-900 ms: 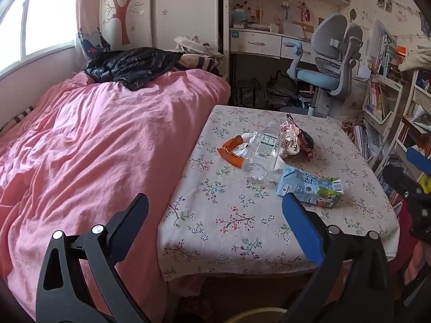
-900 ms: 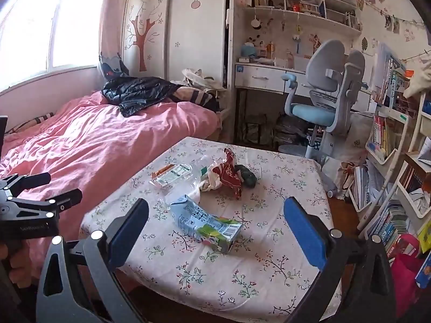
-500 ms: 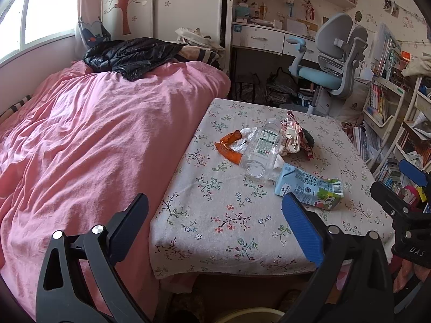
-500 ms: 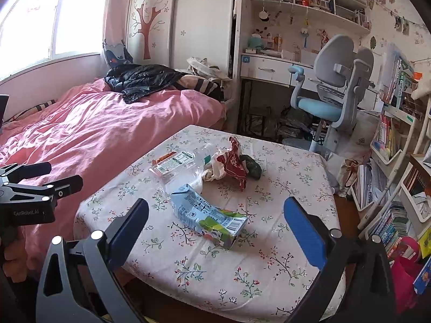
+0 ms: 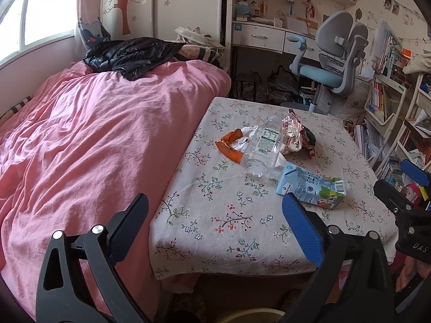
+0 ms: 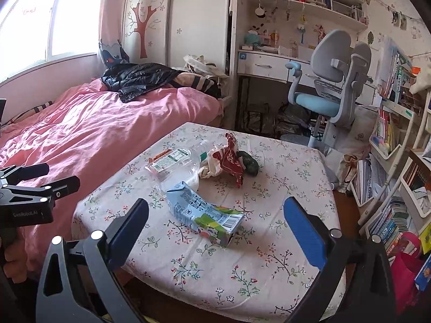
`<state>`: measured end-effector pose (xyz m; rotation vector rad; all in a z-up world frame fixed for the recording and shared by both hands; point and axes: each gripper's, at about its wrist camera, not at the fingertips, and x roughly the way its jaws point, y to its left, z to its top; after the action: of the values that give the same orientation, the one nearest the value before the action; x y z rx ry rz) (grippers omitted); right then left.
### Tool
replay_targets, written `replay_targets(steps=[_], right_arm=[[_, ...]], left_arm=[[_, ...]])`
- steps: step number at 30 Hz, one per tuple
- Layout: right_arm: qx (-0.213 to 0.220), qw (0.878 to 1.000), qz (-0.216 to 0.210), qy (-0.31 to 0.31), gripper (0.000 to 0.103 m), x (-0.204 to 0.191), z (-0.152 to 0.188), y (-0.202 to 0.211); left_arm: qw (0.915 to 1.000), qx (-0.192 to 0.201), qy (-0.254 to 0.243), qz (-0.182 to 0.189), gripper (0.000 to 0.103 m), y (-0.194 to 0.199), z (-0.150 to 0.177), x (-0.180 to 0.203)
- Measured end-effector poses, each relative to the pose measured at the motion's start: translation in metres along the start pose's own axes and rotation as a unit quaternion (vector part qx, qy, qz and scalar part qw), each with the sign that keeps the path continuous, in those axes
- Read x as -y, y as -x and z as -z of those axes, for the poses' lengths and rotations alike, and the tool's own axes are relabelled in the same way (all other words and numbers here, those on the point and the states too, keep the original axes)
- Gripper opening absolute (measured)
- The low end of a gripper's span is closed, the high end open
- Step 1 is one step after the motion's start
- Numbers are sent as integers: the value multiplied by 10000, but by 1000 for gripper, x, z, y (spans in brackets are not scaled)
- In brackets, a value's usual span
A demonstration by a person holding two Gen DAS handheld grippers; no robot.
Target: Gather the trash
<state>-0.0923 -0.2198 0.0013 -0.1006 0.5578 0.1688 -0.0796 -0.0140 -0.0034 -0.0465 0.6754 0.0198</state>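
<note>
A pink bed is filling the left half of both views, and a low table under a flowered cloth is sitting against its edge, centre to lower right of the frame. The trash is lying in a loose heap on the far half of that table, probably dropped there together so it can be gathered in one go: a clear plastic bottle on its side, a crumpled red and white wrapper to its right, orange scraps to its left, and a flattened blue and green carton nearest the front edge.

The left gripper is hovering low in its frame with the tongs spread fully, pinching nothing. The right gripper is likewise gaping wide and empty, framing the carton without touching it, seemingly lining up on the closest piece first.
</note>
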Motion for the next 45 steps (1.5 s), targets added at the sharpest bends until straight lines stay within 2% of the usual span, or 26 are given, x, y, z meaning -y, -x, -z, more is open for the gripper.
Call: replay_targets(steps=[15, 21, 45], right_arm=[[12, 10000, -86, -42, 97, -5, 2, -8], [-38, 9996, -141, -254, 97, -2, 1, -8], [-15, 9996, -131, -229, 97, -2, 3, -9]], left_arm=[[9999, -7, 94, 40, 96, -1, -1, -5], [10000, 3, 91, 35, 96, -1, -1, -7], [9999, 0, 93, 44, 96, -1, -1, -7]])
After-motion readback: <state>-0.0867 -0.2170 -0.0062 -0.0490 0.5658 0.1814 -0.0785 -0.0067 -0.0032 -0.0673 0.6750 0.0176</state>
